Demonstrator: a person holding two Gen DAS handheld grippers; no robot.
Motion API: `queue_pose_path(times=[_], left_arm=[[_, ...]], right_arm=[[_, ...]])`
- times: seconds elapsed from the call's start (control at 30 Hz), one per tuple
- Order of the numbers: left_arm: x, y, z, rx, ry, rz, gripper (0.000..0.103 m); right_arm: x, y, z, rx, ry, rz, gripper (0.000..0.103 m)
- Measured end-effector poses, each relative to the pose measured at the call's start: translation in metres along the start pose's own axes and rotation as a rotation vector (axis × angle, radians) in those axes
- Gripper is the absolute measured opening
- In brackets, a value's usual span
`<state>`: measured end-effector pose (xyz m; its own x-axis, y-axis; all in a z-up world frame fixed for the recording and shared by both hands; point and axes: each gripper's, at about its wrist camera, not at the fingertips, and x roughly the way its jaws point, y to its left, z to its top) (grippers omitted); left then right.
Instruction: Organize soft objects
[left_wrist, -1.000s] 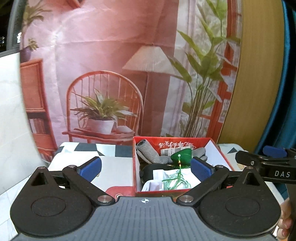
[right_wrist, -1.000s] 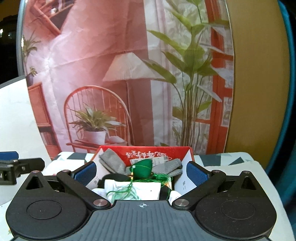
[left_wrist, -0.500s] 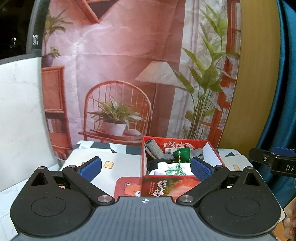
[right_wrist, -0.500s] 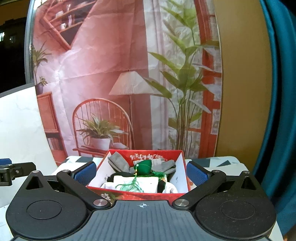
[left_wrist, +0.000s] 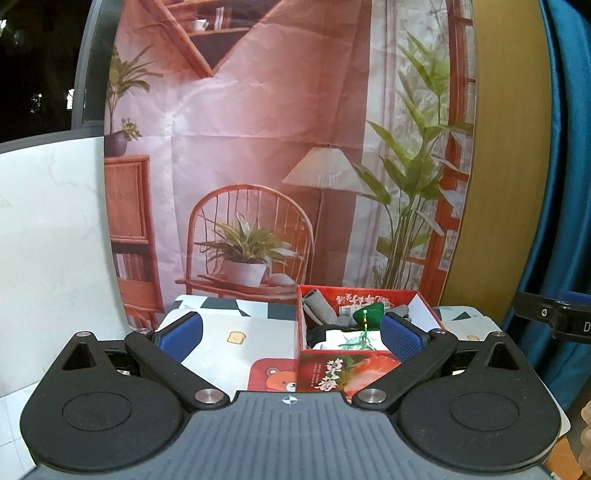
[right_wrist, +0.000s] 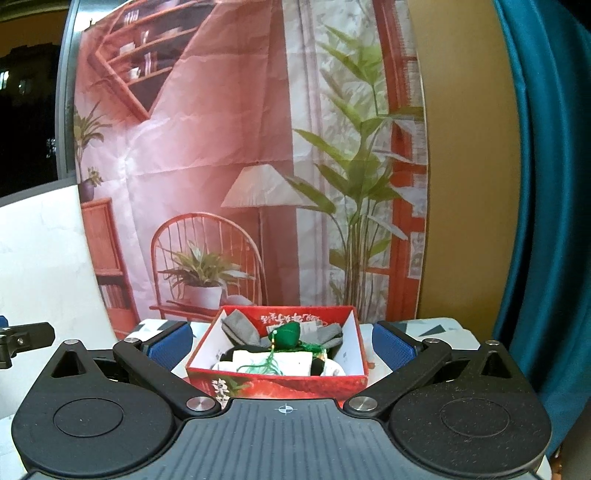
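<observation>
while i am holding both tools level over the table (left_wrist: 221, 332), my left gripper (left_wrist: 290, 334) is gaping wide with nothing between its pads, and my right gripper (right_wrist: 280, 341) is spreading just as wide, gripping nothing. ahead, the red box (right_wrist: 277, 384) is sitting on the table, carrying grey socks (right_wrist: 240, 328), a green pouch (right_wrist: 288, 334) with tassel, and white cloth (right_wrist: 273, 362).
</observation>
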<state>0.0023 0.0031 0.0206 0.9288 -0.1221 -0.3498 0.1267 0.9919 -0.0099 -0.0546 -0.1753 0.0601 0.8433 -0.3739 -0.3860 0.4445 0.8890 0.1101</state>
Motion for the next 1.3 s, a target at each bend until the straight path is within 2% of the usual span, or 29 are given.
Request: queue_pose_path(times=[0.47,1.3], left_arm=[[-0.012,0.000,0.000,0.004,-0.034,0.013,0.103],[-0.012,0.005,0.002,-0.017,-0.019,0.002,0.103]], right_arm=[[-0.016,0.004,0.008,-0.024,-0.038,-0.011,0.103],[-0.017,0.004,0.009,-0.030,-0.036,-0.017,0.103]])
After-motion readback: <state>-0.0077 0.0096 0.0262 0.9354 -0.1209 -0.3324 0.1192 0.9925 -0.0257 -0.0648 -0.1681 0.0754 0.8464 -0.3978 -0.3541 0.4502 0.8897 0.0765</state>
